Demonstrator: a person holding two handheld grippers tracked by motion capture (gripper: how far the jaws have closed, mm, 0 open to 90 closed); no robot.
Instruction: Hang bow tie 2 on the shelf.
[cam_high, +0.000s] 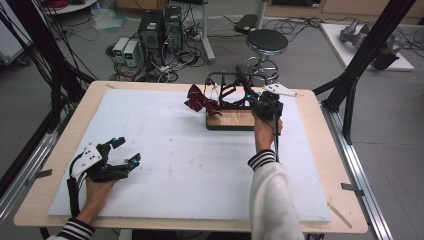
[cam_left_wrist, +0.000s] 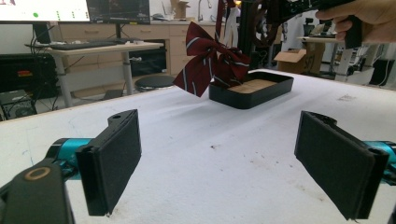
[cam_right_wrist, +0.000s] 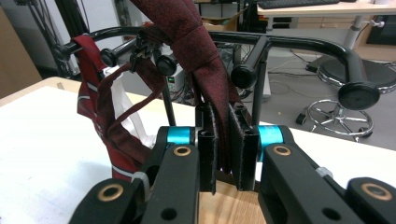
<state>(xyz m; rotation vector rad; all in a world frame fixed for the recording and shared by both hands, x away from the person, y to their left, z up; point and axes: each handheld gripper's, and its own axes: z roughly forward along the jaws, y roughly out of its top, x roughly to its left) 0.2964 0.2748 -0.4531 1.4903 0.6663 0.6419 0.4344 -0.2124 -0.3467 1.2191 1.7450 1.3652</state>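
- The right gripper (cam_right_wrist: 224, 149) has its two jaws almost fully closed on a dark red tie (cam_right_wrist: 196, 56). In the right gripper view, the band of cloth comes down from the upper middle of the frame and goes between the pads.
- The tie hangs over the black bar of a small rack (cam_right_wrist: 299, 44), which runs across the top of that view. In the high view this rack (cam_high: 222, 80) is in the upper middle of the frame.
- A striped dark red bow tie (cam_left_wrist: 210, 60) hangs from the same rack. In the left gripper view it is in the upper middle, just above the tray.
- I judge both ties to be light, soft and limp. The cloth will fold and slide, so a flat pinch across the band, as it is held here, looks the best hold. Pulling hard could drag the other tie or tip the rack.
- The base of the rack is a shallow black tray (cam_high: 230, 126) with a wooden floor. In the left gripper view the part of the tray floor that I can see holds nothing.
- The left gripper (cam_left_wrist: 219, 158) is wide open and holds nothing. In the high view it rests low on the white table cover (cam_high: 165, 165), in the lower left of the frame and well apart from the rack.
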